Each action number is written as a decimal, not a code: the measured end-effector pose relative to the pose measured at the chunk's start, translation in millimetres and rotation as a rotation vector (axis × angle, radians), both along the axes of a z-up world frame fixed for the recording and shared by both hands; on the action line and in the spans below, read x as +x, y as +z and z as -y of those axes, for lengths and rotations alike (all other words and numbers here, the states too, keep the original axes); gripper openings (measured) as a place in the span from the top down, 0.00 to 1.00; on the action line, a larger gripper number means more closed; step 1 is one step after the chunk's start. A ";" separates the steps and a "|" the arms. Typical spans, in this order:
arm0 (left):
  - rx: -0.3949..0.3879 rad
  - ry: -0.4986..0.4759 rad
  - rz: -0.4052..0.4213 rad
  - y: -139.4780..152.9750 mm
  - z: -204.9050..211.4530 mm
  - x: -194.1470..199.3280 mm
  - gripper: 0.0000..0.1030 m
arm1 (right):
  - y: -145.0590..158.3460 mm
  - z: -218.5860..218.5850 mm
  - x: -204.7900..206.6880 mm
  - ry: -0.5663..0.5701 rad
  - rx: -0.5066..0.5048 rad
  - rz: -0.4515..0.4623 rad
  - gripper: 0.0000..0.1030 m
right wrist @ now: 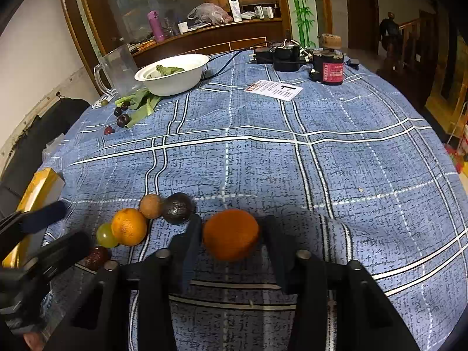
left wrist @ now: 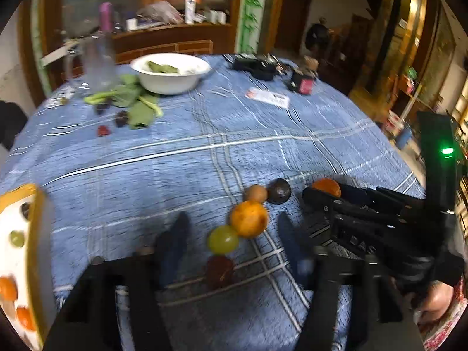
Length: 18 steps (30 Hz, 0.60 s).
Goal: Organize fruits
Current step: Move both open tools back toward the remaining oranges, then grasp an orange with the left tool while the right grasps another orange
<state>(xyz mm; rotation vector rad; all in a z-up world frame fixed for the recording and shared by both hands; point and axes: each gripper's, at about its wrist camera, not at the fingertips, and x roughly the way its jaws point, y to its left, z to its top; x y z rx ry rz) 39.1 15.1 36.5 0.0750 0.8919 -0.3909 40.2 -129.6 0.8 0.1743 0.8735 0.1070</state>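
Observation:
A row of fruit lies on the blue checked tablecloth (right wrist: 292, 161): a dark red fruit (left wrist: 219, 267), a green grape (left wrist: 223, 239), an orange (left wrist: 249, 218), a small brown fruit (left wrist: 256, 193) and a dark avocado (left wrist: 279, 190). My left gripper (left wrist: 231, 234) is open, with the grape, the orange and the red fruit between its fingers. My right gripper (right wrist: 231, 234) is open around a second orange (right wrist: 231, 234) that rests on the cloth; its fingers stand close on both sides. The row also shows in the right wrist view, with its orange (right wrist: 129, 226) left of the right gripper.
A yellow-rimmed tray (left wrist: 35, 204) holding several fruits sits at the left edge. At the far side stand a white bowl (right wrist: 175, 83) with greens, a clear jug (right wrist: 117, 70), loose leaves and dark berries (right wrist: 122, 120), a card (right wrist: 275, 89) and black electrical gear (right wrist: 286, 54).

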 end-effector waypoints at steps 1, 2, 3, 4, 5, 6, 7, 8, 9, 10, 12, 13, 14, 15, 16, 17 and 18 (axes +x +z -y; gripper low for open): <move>0.012 -0.010 -0.006 -4.6 4.1 3.3 0.58 | -0.1 0.3 0.7 0.002 0.002 -0.001 0.63; 0.016 -0.021 -0.013 -8.3 6.8 6.2 0.61 | -0.1 1.2 0.5 0.001 0.005 -0.001 0.63; 0.012 -0.034 -0.020 -11.2 9.2 8.1 0.61 | 0.0 2.4 0.5 -0.003 0.005 -0.001 0.63; 0.008 -0.044 -0.024 -13.4 12.0 9.5 0.61 | 0.9 4.7 -0.6 -0.012 0.002 0.001 0.63; 0.008 -0.052 -0.024 -14.7 14.2 10.4 0.61 | 1.4 6.3 -0.9 -0.018 0.001 0.004 0.63; 0.012 -0.061 -0.017 -15.7 16.4 10.7 0.61 | 2.6 8.5 -1.5 -0.024 0.003 0.009 0.63; 0.012 -0.064 -0.014 -16.6 18.3 10.9 0.61 | 4.5 11.0 -2.2 -0.028 0.010 0.016 0.63; 0.012 -0.066 -0.011 -17.7 19.0 11.1 0.61 | 5.4 12.1 -2.5 -0.031 0.014 0.019 0.63; 0.011 -0.064 -0.007 -18.7 19.4 11.7 0.61 | 6.5 13.2 -2.9 -0.033 0.020 0.023 0.63; 0.012 -0.064 -0.004 -20.0 19.7 12.2 0.60 | 7.6 13.6 -3.5 -0.033 0.026 0.026 0.63; 0.024 -0.066 0.008 -21.3 20.6 12.5 0.60 | 8.2 13.0 -3.8 -0.032 0.024 0.029 0.63; 0.033 -0.067 0.015 -21.7 21.6 12.5 0.60 | 8.4 12.1 -4.0 -0.031 0.021 0.030 0.63; 0.044 -0.070 0.023 -22.3 22.3 11.8 0.58 | 8.0 11.3 -3.7 -0.029 0.018 0.029 0.63; 0.057 -0.073 0.031 -22.9 23.5 10.7 0.56 | 7.4 10.7 -3.3 -0.029 0.015 0.026 0.63; 0.071 -0.077 0.040 -23.5 24.7 9.2 0.52 | 6.7 10.2 -3.2 -0.029 0.013 0.023 0.63; 0.083 -0.082 0.048 -24.3 25.6 7.9 0.47 | 6.3 10.5 -2.8 -0.028 0.014 0.021 0.63; 0.093 -0.083 0.054 -25.6 26.6 7.6 0.45 | 6.0 10.3 -2.5 -0.028 0.014 0.019 0.63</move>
